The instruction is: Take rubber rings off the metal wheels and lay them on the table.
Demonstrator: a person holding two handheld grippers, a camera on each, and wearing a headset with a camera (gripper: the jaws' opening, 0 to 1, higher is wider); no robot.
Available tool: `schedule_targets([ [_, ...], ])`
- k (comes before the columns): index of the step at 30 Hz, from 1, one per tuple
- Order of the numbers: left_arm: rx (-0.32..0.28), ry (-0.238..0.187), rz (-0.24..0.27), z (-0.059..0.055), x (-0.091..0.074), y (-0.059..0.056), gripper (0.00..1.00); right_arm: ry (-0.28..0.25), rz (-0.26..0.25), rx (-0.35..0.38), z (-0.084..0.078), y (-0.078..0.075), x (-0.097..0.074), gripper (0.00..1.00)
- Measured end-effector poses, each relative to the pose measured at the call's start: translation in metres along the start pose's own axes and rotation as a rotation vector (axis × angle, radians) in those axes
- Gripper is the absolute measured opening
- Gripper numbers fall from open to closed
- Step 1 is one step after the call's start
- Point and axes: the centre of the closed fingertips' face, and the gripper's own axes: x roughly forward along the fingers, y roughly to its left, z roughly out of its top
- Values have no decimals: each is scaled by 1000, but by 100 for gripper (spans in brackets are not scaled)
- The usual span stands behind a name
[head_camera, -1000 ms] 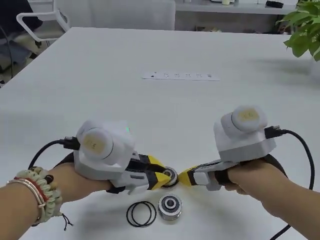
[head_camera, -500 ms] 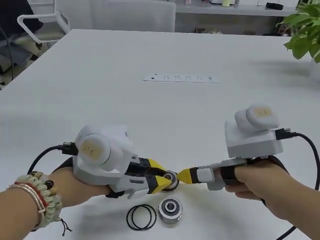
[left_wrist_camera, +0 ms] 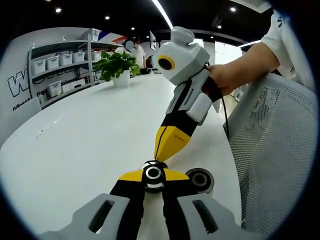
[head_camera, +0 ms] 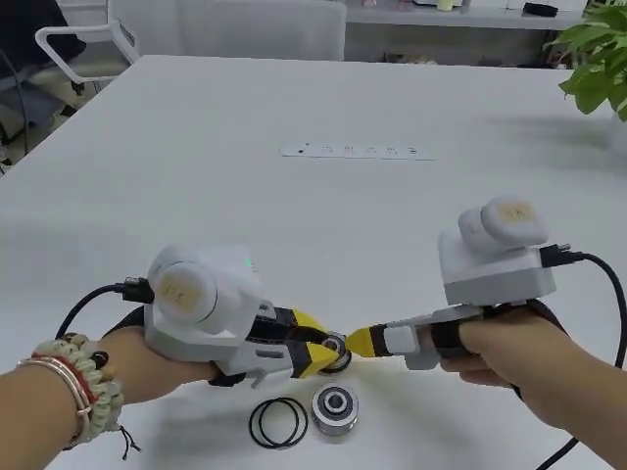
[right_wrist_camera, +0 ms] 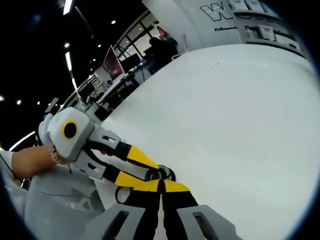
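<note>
A small metal wheel is held just above the white table, with my left gripper shut on it. In the left gripper view the wheel sits between my yellow jaw tips. My right gripper comes in from the right, its jaws together and their tips touching the wheel's rim; whether they pinch a ring I cannot make out. A second metal wheel lies on the table below, and two black rubber rings lie overlapping to its left.
A white power strip lies mid-table, far beyond the grippers. A green plant stands at the back right and a white chair at the back left. Black cables trail from both grippers toward the table's near edge.
My right gripper has levelled out, its body has shifted right, and its tips have slid a little left onto the held wheel. The left gripper has barely moved.
</note>
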Motion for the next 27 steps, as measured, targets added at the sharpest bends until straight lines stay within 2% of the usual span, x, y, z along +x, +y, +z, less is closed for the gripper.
schedule_targets([
  [22,-1,-8,-6,0,1,-1,8,3,20,-41,3,8,0,0],
  [24,-1,-9,-6,0,1,-1,8,-9,32,-40,6,11,0,0],
  [26,-2,-9,-5,0,1,-1,8,-73,123,-23,18,29,0,0],
  [27,-4,-9,-3,0,1,-1,8,-48,113,-5,18,29,0,0],
])
